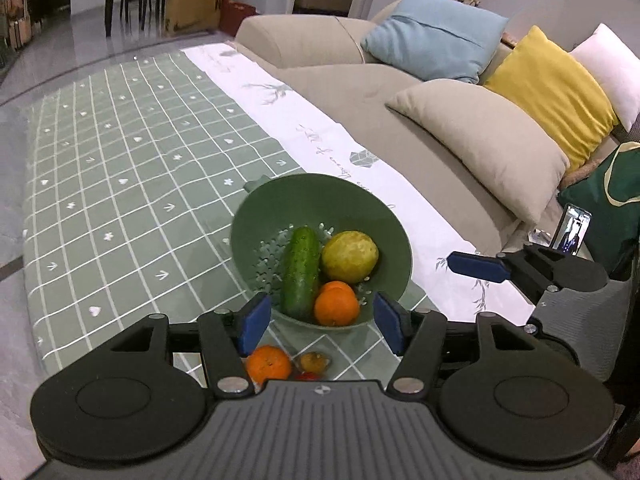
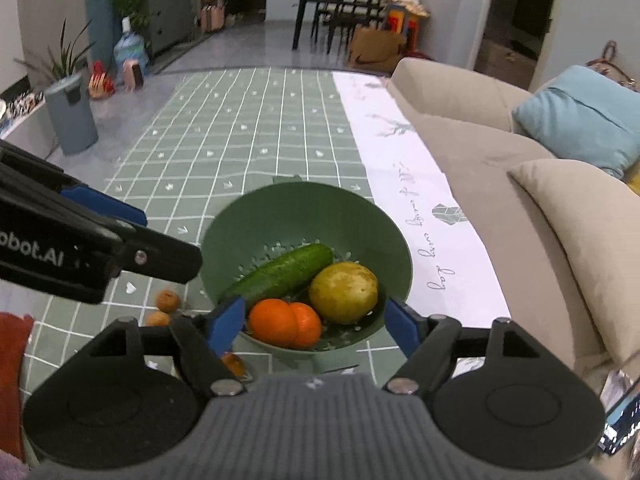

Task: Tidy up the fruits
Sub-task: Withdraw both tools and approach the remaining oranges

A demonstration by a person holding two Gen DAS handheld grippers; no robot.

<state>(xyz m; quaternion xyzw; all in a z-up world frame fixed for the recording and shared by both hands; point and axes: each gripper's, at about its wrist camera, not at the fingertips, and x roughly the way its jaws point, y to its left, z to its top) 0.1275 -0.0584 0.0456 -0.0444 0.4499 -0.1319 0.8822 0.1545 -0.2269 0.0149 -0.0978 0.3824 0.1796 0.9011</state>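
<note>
A green colander bowl [image 1: 352, 196] stands on the green checked tablecloth. It holds a cucumber [image 1: 301, 266], a yellow-green round fruit [image 1: 350, 256] and two oranges [image 1: 337, 306]. My left gripper [image 1: 322, 322] is open and empty just in front of the bowl. Below it lie a loose orange [image 1: 268, 364] and a small brown fruit [image 1: 314, 361]. My right gripper [image 2: 316, 326] is open and empty at the bowl's [image 2: 304, 208] near rim. The cucumber [image 2: 280, 274], yellow fruit [image 2: 344, 292] and oranges [image 2: 284, 322] show between its fingers. Two small brown fruits [image 2: 168, 300] lie left of the bowl.
A beige sofa [image 1: 360, 92] with cushions runs along the table's right side. A white runner [image 1: 320, 128] covers the table's right edge. A phone [image 1: 571, 230] stands at the right. The left gripper's arm [image 2: 80, 248] crosses the right wrist view. A grey bin [image 2: 72, 116] stands on the floor.
</note>
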